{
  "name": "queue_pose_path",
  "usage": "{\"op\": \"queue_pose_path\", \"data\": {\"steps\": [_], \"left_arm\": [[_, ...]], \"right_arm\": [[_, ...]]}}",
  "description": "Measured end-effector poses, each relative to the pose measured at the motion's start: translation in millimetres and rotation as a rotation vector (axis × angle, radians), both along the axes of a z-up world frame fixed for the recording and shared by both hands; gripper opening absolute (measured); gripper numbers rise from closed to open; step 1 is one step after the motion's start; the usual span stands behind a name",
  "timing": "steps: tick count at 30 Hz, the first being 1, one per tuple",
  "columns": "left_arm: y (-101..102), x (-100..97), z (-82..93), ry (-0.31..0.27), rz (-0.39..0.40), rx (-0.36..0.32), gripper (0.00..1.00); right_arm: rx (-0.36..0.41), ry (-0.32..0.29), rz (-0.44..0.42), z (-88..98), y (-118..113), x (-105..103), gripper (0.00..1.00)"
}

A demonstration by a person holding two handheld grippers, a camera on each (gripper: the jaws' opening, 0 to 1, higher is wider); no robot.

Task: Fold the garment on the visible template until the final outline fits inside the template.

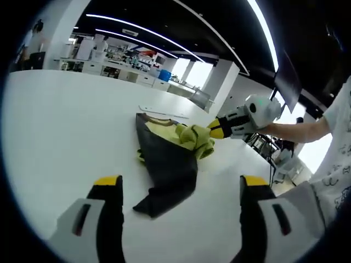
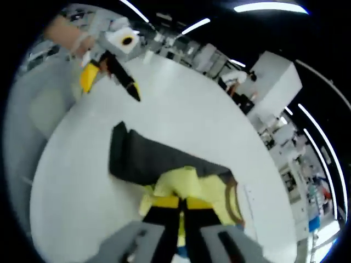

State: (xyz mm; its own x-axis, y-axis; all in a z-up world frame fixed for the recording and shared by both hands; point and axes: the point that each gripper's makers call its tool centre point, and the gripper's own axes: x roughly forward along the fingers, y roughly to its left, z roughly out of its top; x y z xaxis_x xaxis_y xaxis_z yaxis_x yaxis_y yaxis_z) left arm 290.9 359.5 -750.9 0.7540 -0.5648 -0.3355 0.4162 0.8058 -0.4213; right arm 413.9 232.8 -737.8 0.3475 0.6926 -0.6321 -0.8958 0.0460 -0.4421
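My right gripper (image 2: 181, 204) pinches the garment's (image 1: 164, 159) yellow lining; left gripper (image 1: 181, 189) spread. Soft, limp; take hems.

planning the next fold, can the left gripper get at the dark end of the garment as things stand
Probably yes. The left gripper is open and apart from the garment, whose dark end points toward it across bare table. The right gripper is shut on the yellow part at the far side, out of the way.
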Motion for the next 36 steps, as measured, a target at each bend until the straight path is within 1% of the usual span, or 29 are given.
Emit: {"op": "queue_pose_path", "data": {"steps": [2, 4, 6, 10, 12, 14, 16, 17, 22, 26, 27, 31, 34, 36], "left_arm": [[-1, 0.0, -0.4, 0.000, -0.001, 0.000, 0.85], [-1, 0.1, -0.2, 0.000, -0.001, -0.002, 0.85], [-1, 0.1, -0.4, 0.000, -0.001, -0.002, 0.85], [-2, -0.3, -1.0, 0.002, 0.000, -0.003, 0.85], [-1, -0.3, -1.5, 0.004, 0.005, -0.006, 0.85], [-1, -0.4, -2.0, 0.005, 0.007, -0.006, 0.85], [0, -0.8, -2.4, 0.006, 0.007, -0.008, 0.85], [0, -1.1, -3.0, 0.008, 0.008, -0.007, 0.85], [2, -1.3, -4.7, 0.012, 0.015, -0.008, 0.85], [2, -1.4, -5.2, 0.013, 0.014, -0.010, 0.85], [1, -1.4, -5.4, 0.014, 0.013, -0.011, 0.85], [1, -2.2, -6.2, 0.021, 0.012, -0.009, 0.85], [1, -3.0, -6.5, 0.027, 0.001, 0.003, 0.85], [2, -2.1, -4.7, 0.023, 0.004, 0.003, 0.85]], "right_arm": [[0.025, 0.010, -0.015, 10.0, 5, 10, 0.00], [0.054, 0.037, -0.042, 15.0, 8, 19, 0.00], [0.072, 0.047, -0.061, 21.7, 12, 29, 0.00], [0.102, 0.071, -0.094, 28.4, 21, 45, 0.00], [0.109, 0.086, -0.118, 27.2, 27, 57, 0.00], [0.119, 0.115, -0.136, 22.1, 35, 60, 0.00], [0.124, 0.142, -0.155, 18.8, 37, 64, 0.00], [0.117, 0.147, -0.159, 13.3, 40, 70, 0.00], [0.086, 0.170, -0.172, -2.3, 50, 75, 0.00], [0.046, 0.195, -0.181, -21.1, 57, 80, 0.00], [0.040, 0.196, -0.176, -24.3, 62, 82, 0.00], [0.015, 0.215, -0.180, -34.9, 63, 78, 0.00], [-0.008, 0.230, -0.188, -46.2, 65, 79, 0.00], [-0.016, 0.253, -0.201, -52.0, 65, 78, 0.00]]}}
